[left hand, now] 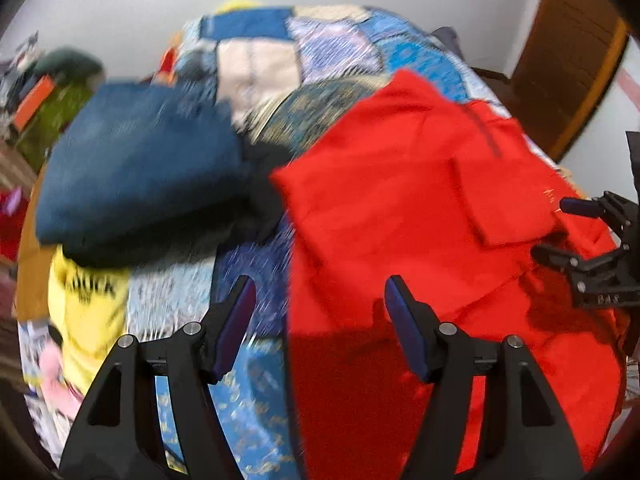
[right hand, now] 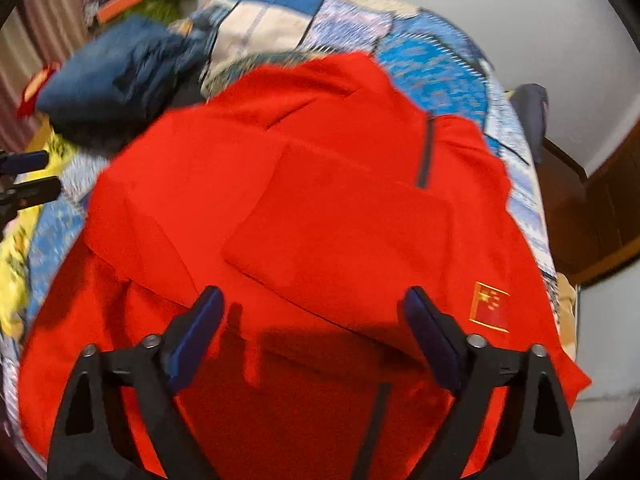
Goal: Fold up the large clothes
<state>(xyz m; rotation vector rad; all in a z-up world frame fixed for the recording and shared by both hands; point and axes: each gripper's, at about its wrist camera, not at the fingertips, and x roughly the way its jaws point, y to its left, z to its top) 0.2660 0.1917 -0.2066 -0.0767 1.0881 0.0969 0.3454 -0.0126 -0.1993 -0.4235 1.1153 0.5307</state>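
Note:
A red garment (right hand: 320,208) with a dark zip line and a small flag patch (right hand: 491,307) lies partly folded on a patchwork quilt (left hand: 256,64). My left gripper (left hand: 320,284) is open over the garment's left edge (left hand: 288,240), with nothing between its fingers. My right gripper (right hand: 313,294) is open above the middle of the red garment, also holding nothing. In the left wrist view the right gripper (left hand: 552,227) shows at the right edge over the red cloth. The left gripper (right hand: 50,173) shows at the left edge of the right wrist view.
A folded dark blue garment (left hand: 140,160) lies on black cloth left of the red one. A yellow printed garment (left hand: 88,300) sits at the quilt's near left. A brown wooden door (left hand: 568,52) stands at the right, and cluttered items (left hand: 48,92) lie far left.

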